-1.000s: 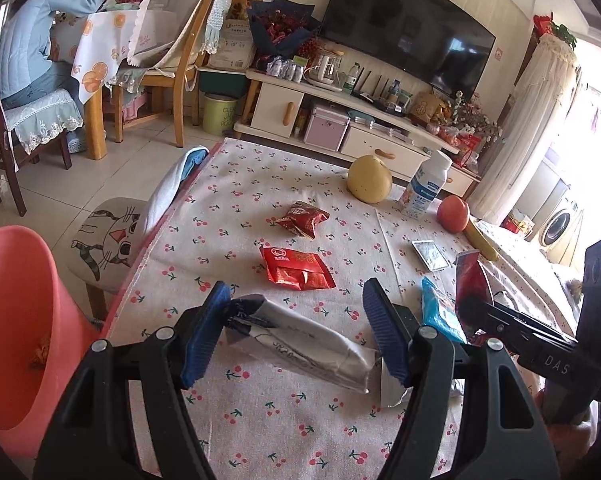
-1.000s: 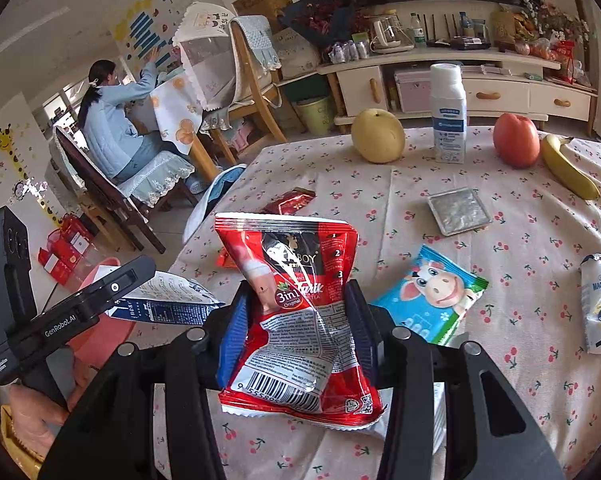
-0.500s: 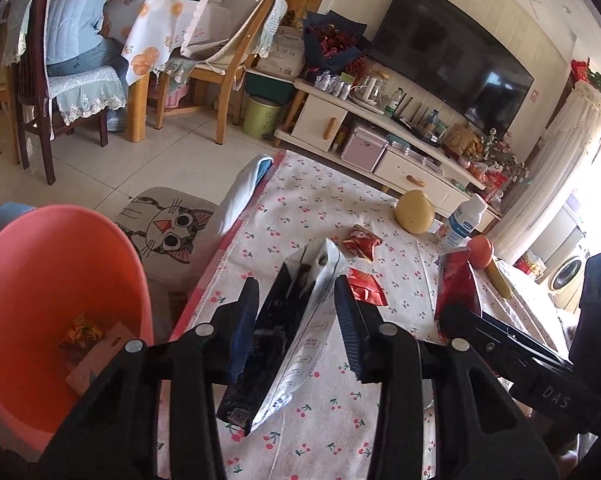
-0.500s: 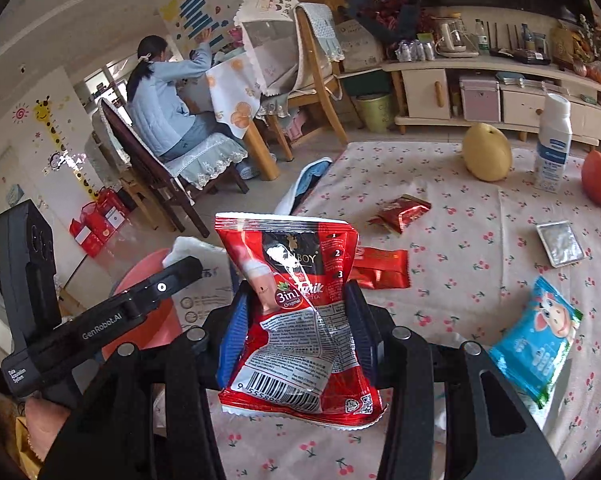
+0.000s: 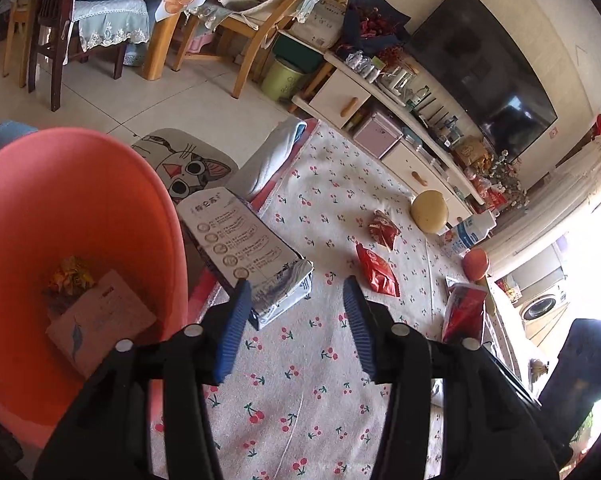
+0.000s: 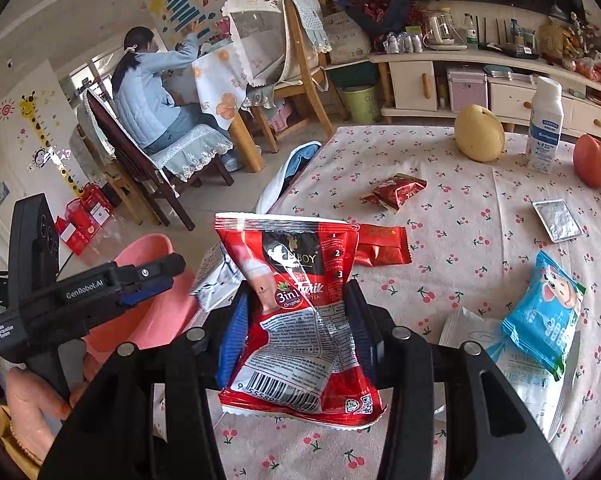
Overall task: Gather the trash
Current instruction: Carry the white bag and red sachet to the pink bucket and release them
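My left gripper (image 5: pixel 296 318) is open over the table's left edge. A white and dark wrapper (image 5: pixel 244 244) hangs loose just off its left finger, beside the rim of the pink bin (image 5: pixel 64 216). The bin holds a card packet and a crumpled wrapper. My right gripper (image 6: pixel 296 328) is shut on a red 3in1 tea packet (image 6: pixel 296 300), held above the table. The left gripper (image 6: pixel 140 280) and the wrapper (image 6: pixel 216 276) also show in the right wrist view, over the bin (image 6: pixel 140 252).
On the cherry-print tablecloth (image 6: pixel 460 248) lie two red wrappers (image 6: pixel 394 192) (image 6: pixel 380 244), a blue cow packet (image 6: pixel 544 312), a foil packet (image 6: pixel 556 220), a pear (image 6: pixel 478 138), a bottle (image 6: pixel 544 128) and an apple (image 6: pixel 590 160). A person sits at a far table.
My left gripper swung left toward the pink bin and opened; the white wrapper has slipped out of its jaws. My right gripper followed leftward, still holding the red packet.
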`<state>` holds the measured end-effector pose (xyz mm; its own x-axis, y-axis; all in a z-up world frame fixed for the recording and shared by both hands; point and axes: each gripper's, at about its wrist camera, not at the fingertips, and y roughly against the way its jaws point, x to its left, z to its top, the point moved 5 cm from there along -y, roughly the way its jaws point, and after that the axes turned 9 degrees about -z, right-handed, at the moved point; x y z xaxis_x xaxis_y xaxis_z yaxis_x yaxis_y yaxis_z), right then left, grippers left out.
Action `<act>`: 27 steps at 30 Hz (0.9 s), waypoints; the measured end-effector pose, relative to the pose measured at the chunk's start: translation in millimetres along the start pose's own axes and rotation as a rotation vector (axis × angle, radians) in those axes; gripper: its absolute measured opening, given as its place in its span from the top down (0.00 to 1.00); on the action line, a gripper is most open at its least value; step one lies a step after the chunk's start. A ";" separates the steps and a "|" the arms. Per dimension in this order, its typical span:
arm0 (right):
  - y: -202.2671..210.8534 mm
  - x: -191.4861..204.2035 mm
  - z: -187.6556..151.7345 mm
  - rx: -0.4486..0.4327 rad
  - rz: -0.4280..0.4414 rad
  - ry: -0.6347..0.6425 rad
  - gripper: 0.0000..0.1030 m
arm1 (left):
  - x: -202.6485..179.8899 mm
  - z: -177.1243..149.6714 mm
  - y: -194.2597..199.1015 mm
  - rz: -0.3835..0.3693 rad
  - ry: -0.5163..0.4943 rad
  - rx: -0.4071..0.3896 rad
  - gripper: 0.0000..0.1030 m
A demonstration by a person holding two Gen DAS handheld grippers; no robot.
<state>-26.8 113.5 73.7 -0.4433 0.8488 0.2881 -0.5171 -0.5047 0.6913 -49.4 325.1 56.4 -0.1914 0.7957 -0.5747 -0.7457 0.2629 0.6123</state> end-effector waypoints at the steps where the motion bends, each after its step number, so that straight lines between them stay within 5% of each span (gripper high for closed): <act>1: -0.6 -0.5 -1.1 0.002 0.000 0.001 0.54 | 1.5 2.8 1.9 0.009 -0.004 -0.007 0.40; 11: -15.7 -1.4 -8.9 0.035 0.036 -0.007 0.53 | 16.0 2.9 -17.1 0.078 0.016 0.029 0.40; 19: -18.1 7.7 -4.8 0.042 0.107 -0.019 0.53 | 32.7 31.5 30.0 0.162 0.058 -0.170 0.40; 27: -26.6 83.4 -0.5 0.056 0.246 0.091 0.53 | 69.0 53.2 78.5 0.266 0.168 -0.335 0.40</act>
<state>-50.4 197.5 78.9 -0.6161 0.6830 0.3924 -0.3456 -0.6820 0.6445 -87.2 429.7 93.7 -0.4843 0.7051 -0.5180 -0.8166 -0.1518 0.5569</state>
